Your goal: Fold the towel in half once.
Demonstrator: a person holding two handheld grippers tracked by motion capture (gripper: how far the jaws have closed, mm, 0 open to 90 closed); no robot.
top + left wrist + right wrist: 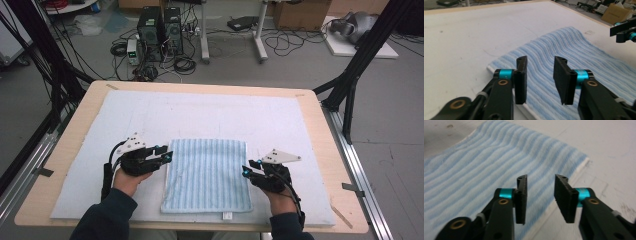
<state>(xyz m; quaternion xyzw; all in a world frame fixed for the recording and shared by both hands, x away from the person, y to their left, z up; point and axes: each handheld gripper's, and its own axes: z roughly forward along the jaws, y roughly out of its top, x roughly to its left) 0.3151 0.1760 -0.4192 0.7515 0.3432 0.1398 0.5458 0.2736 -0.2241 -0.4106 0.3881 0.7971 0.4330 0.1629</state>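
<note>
A blue-and-white striped towel (pixel 207 175) lies folded flat near the front middle of the table. My left gripper (pixel 167 156) hovers at the towel's left edge, open, nothing between its jaws; the left gripper view has the towel (pixel 564 57) spread beyond the gripper (pixel 540 72). At the towel's right edge, my right gripper (pixel 246 172) is also open and empty. In the right gripper view the towel (pixel 486 162) lies under and left of the gripper (pixel 540 192), its white hem running beneath the jaws. The other gripper (pixel 624 31) shows at the far right of the left gripper view.
A white felt mat (pixel 210 112) covers the wooden table (pixel 325 145). Black frame posts (pixel 350 95) stand at the table's right and left sides. Computers and cables (pixel 160 35) sit on the floor beyond the far edge.
</note>
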